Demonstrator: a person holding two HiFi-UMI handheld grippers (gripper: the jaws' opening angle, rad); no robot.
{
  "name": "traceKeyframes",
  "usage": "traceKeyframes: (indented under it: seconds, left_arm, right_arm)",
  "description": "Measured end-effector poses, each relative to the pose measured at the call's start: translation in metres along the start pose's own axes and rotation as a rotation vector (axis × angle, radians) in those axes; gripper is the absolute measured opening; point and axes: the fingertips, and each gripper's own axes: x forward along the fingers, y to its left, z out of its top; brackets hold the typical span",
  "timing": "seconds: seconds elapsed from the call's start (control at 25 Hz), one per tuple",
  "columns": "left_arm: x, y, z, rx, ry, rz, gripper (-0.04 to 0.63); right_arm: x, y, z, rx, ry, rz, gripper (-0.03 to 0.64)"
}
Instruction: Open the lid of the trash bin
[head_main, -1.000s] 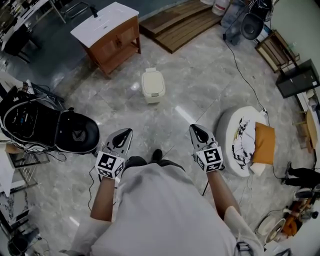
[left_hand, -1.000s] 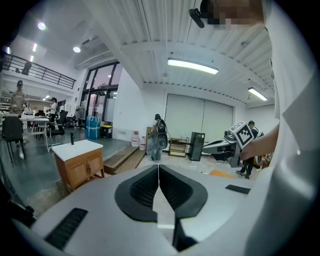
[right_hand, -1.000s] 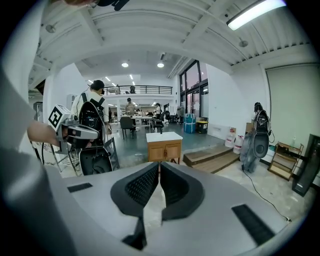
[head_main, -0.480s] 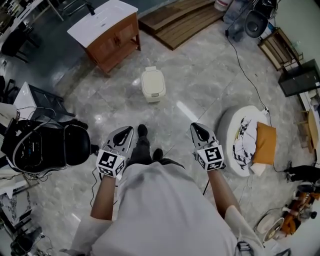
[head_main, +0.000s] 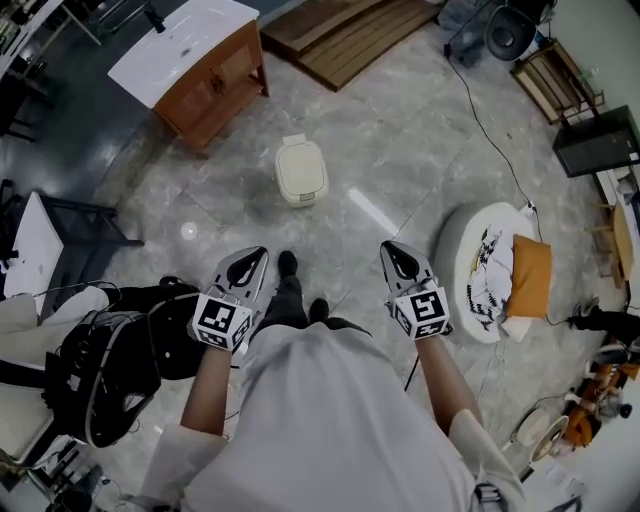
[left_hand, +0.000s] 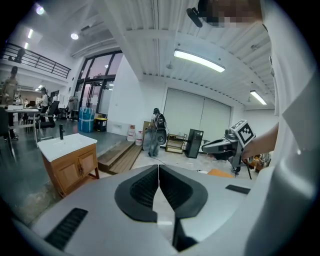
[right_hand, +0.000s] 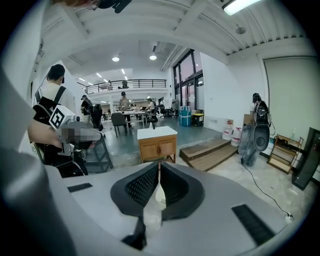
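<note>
The cream trash bin (head_main: 302, 172) stands on the marble floor ahead of me with its lid down. It shows only in the head view. My left gripper (head_main: 257, 254) is held at waist height, short of the bin and to its left, jaws shut on nothing. My right gripper (head_main: 389, 248) is level with it, to the bin's right, also shut and empty. In the left gripper view the jaws (left_hand: 158, 169) meet edge to edge, and the right gripper (left_hand: 231, 143) shows off to the side. The right gripper view shows its jaws (right_hand: 159, 167) closed too.
A wooden cabinet with a white top (head_main: 193, 62) stands beyond the bin at the left, wooden pallets (head_main: 345, 35) at the back. A round white pouf (head_main: 478, 240) with an orange pillow (head_main: 530, 281) sits at the right. A black bag (head_main: 112, 372) lies at my left; a cable (head_main: 492, 155) crosses the floor.
I have stepped forward: a foot now shows between the grippers, and the black bag has slid back along my left. Both grippers stay shut and level.
</note>
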Motion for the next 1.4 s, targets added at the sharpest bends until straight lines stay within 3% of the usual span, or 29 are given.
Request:
traceKeyframes:
  seconds: [0.36, 0.76, 1.12, 1.4]
  left_arm:
    - [0.045, 0.054, 0.014, 0.046, 0.027, -0.058, 0.018]
    - [0.075, 0.086, 0.022, 0.033, 0.032, -0.069, 0.018]
    - [0.1, 0.102, 0.023, -0.014, 0.052, 0.005, 0.018]
    - [0.123, 0.095, 0.023, -0.115, 0.044, 0.113, 0.018]
  right_arm:
    - [0.069, -0.006, 0.029, 0.012, 0.019, -0.004, 0.034]
    - [0.11, -0.016, 0.047, 0.013, 0.05, -0.001, 0.034]
    - [0.137, -0.049, 0.058, -0.025, 0.075, 0.074, 0.034]
    - [0.155, -0.079, 0.054, -0.063, 0.12, 0.195, 0.034]
